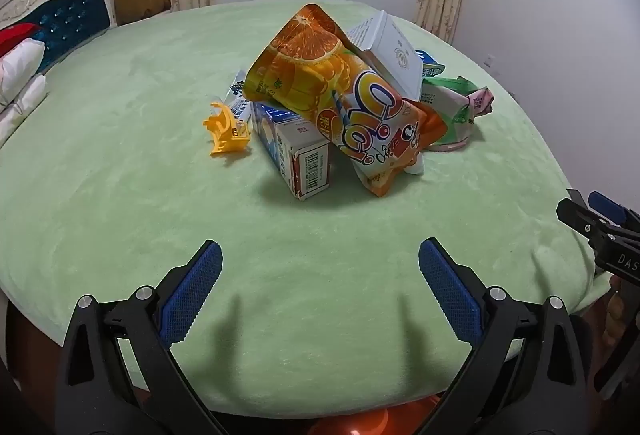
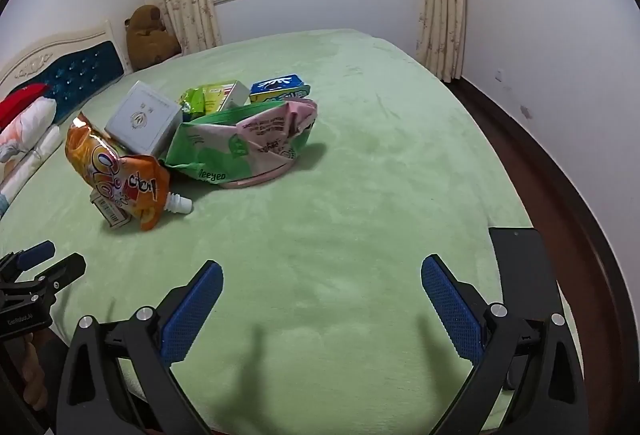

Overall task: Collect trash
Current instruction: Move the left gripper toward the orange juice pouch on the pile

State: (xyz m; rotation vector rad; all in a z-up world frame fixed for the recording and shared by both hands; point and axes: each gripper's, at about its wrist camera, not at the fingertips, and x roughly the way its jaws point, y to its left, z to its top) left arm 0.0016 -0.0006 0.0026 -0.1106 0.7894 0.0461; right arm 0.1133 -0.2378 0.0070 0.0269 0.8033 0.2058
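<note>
A pile of trash lies on the green bed [image 1: 160, 195]. An orange drink pouch [image 1: 340, 91] leans on a blue and white carton [image 1: 296, 155]. Behind it stand a white box [image 1: 392, 51] and a crumpled green and pink bag [image 1: 460, 107]. A yellow plastic piece [image 1: 226, 131] lies to the left. In the right wrist view I see the pouch [image 2: 116, 171], white box [image 2: 144, 119], green and pink bag [image 2: 248, 143], a green packet [image 2: 208, 99] and a blue packet [image 2: 280, 85]. My left gripper [image 1: 320, 271] and my right gripper [image 2: 322, 283] are open and empty, short of the pile.
A blue headboard [image 2: 76, 75], pillows [image 1: 20, 67] and a brown teddy bear [image 2: 150, 35] are at the left. A window and curtains are behind. The bed's right edge drops to a dark wood floor [image 2: 560, 175]. Something orange [image 1: 352, 423] shows below the near edge.
</note>
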